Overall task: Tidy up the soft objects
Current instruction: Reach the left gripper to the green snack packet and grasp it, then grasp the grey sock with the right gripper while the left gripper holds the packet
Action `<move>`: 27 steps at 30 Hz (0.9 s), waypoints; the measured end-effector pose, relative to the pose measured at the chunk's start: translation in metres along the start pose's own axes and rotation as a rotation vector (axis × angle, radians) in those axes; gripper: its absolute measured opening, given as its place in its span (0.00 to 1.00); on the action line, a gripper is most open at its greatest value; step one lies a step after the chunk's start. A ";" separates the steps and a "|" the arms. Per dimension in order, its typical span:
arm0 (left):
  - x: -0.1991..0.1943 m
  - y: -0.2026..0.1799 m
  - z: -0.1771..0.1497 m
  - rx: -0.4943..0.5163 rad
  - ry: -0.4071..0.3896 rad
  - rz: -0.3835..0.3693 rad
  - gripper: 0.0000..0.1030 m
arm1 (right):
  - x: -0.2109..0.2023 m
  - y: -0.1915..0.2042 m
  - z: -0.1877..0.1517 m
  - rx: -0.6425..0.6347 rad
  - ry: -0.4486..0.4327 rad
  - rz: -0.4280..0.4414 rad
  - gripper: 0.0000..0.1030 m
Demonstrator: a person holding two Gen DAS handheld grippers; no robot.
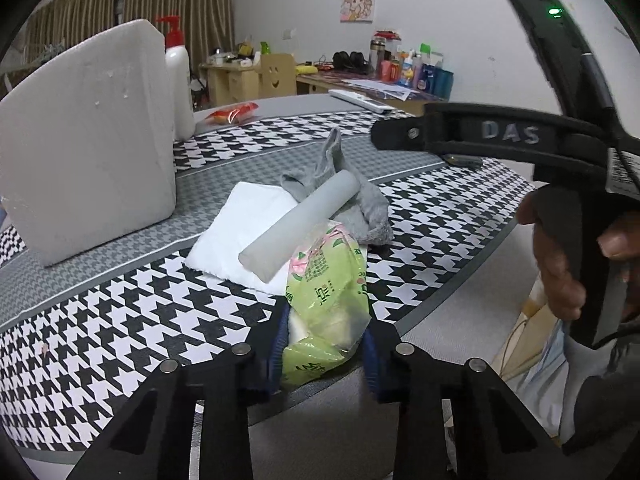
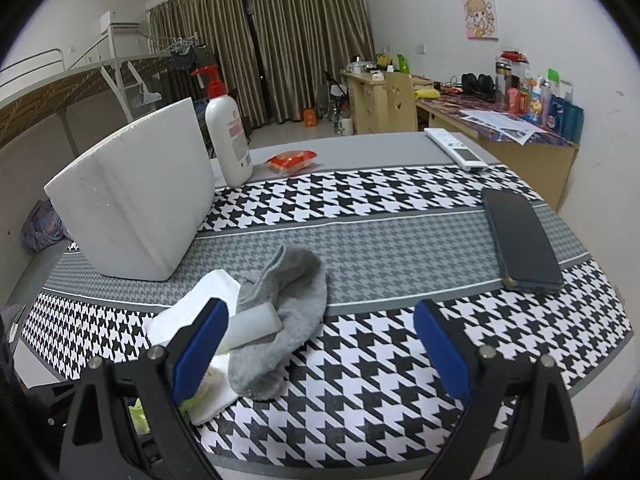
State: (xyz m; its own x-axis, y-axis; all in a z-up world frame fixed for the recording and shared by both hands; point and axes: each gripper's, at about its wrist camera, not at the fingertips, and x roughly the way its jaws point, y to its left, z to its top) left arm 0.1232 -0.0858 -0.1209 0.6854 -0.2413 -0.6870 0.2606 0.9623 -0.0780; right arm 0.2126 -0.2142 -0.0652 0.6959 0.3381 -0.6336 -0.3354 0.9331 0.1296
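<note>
Houndstooth cloth in black, white and grey covers the surface (image 2: 384, 240), with tan curtains (image 2: 296, 40) and a cluttered desk (image 2: 496, 120) behind. Near the front edge lies one small heap of soft things: one grey sock (image 1: 352, 196), one folded white cloth (image 1: 236, 236), one pale grey foam roll (image 1: 300, 224) lying across both, and one green tissue pack (image 1: 328, 300) whose far end tucks under the roll. The left gripper (image 1: 324, 352) has its blue-padded fingers pinching the near end of the tissue pack, the wrapper creased between them. The right gripper (image 2: 320, 356) hangs low over the cloth with its fingers spread wide, nothing between them; its left finger (image 2: 200, 352) stands just in front of the heap, the sock beside it. In the left view the right gripper appears side-on, a hand (image 1: 560, 264) wrapped around its handle. Elsewhere on the surface stand one white foam block (image 2: 136, 200), upright, and one white pump bottle (image 2: 228, 136) with a red top just behind it; one orange packet (image 2: 292, 160), one white remote (image 2: 456, 148) and one dark phone (image 2: 520, 240) lie flat, well apart from the heap.
</note>
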 end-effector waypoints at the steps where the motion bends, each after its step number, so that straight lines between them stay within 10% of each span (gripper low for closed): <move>1: -0.001 0.001 0.000 0.001 -0.004 -0.002 0.31 | 0.002 0.001 0.001 -0.002 0.004 0.001 0.93; 27: -0.032 0.031 0.014 -0.034 -0.091 0.012 0.30 | 0.059 0.018 0.021 -0.053 0.136 0.058 0.67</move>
State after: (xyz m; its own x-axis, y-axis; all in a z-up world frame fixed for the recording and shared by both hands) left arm 0.1185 -0.0504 -0.0913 0.7474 -0.2390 -0.6199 0.2299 0.9684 -0.0962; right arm 0.2612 -0.1751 -0.0846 0.5833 0.3681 -0.7241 -0.4083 0.9035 0.1304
